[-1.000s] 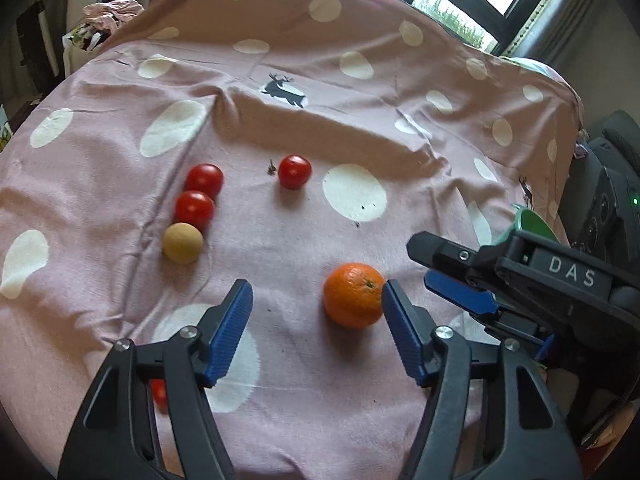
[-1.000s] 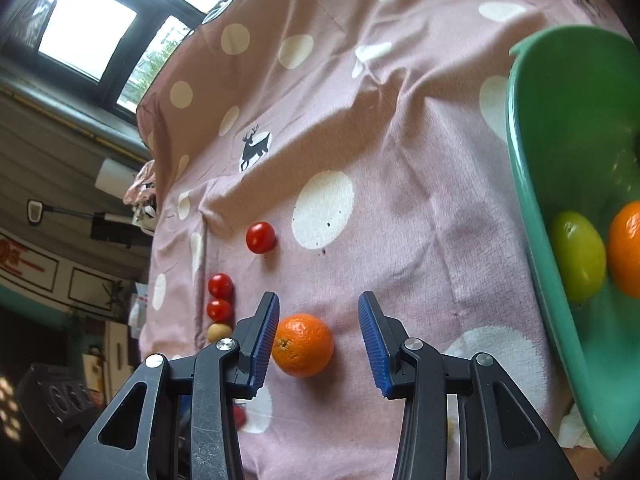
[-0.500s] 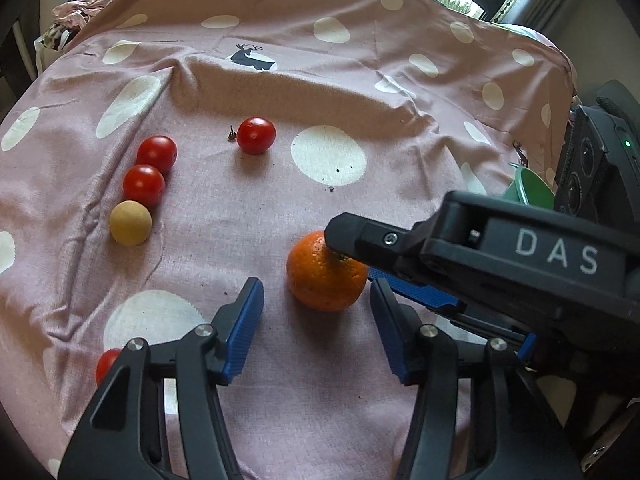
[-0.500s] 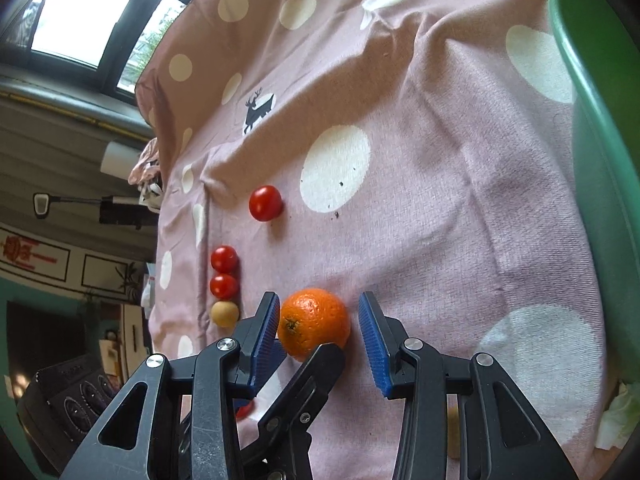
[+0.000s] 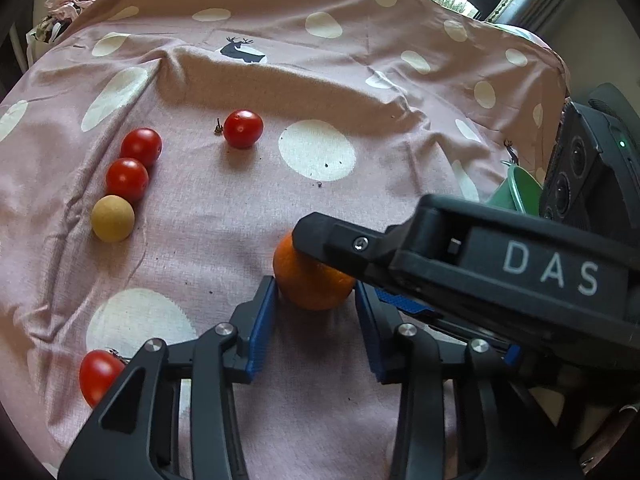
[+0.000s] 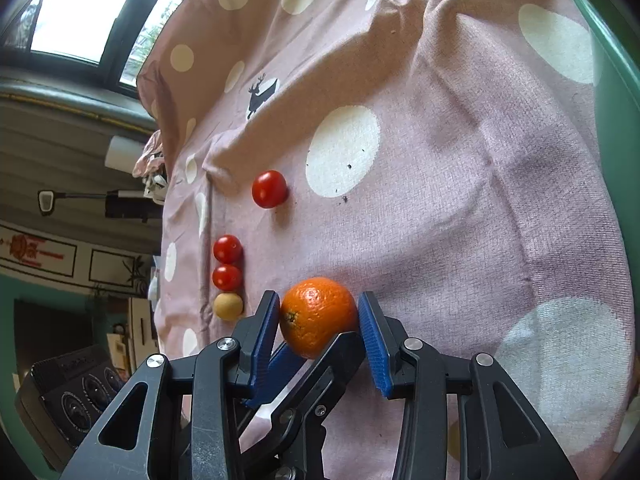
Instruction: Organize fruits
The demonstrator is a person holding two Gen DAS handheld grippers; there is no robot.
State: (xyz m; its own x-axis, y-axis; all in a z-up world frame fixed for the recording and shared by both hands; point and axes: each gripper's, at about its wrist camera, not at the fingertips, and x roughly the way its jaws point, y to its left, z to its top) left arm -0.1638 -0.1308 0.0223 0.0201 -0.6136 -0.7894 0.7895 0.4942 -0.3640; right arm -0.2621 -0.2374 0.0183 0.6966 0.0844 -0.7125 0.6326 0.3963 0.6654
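Observation:
An orange (image 5: pixel 308 284) lies on the pink dotted cloth (image 5: pixel 240 240). My left gripper (image 5: pixel 315 287) has its jaws closing on the orange, and both blue pads touch its sides. The right gripper's black finger (image 5: pixel 340 242) crosses over the orange from the right. In the right wrist view the orange (image 6: pixel 318 316) sits between the tips of my right gripper (image 6: pixel 319 300), whose pads flank it closely without squeezing. The left gripper's fingers (image 6: pixel 332 356) show beneath it. A green bowl (image 6: pixel 616 100) stands at the right.
Three cherry tomatoes (image 5: pixel 243 129) (image 5: pixel 141 146) (image 5: pixel 127 179) and a tan round fruit (image 5: pixel 113 218) lie to the left, with another tomato (image 5: pixel 98 376) near the front. The bowl's rim (image 5: pixel 516 192) peeks out beside a black device (image 5: pixel 580 160).
The left jaws have narrowed until the pads reach the orange. The right gripper has moved in from the right, over and around the same orange. The bowl's inside has slid out of view.

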